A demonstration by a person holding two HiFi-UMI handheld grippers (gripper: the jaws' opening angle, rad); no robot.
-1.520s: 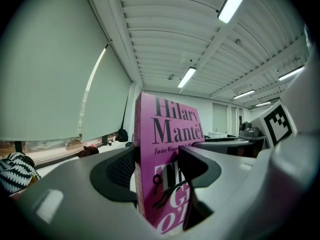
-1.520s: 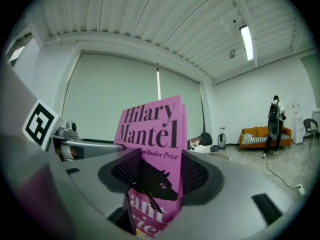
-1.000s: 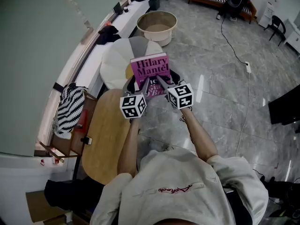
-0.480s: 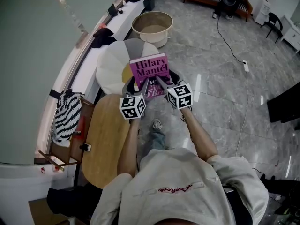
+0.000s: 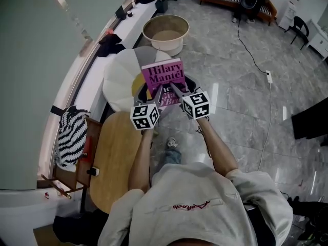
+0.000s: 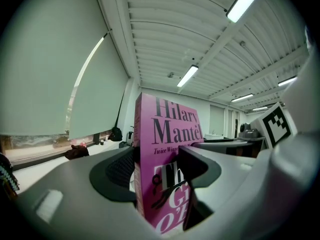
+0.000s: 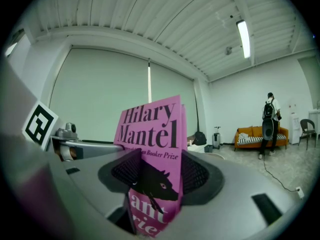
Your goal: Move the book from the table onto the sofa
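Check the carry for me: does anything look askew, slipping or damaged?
Nothing stands out. The pink book is held roughly upright in the air, cover facing the person. The left gripper and the right gripper are both clamped on its lower half. The cover looks flat and undamaged.

You stand on a shiny grey stone floor (image 5: 241, 86). A big round tub (image 5: 165, 31) sits ahead. Long lights (image 7: 245, 31) glow on the ribbed ceiling (image 7: 150, 14).

Marble floor (image 5: 230, 96) bears a round beige tub (image 5: 165, 34).
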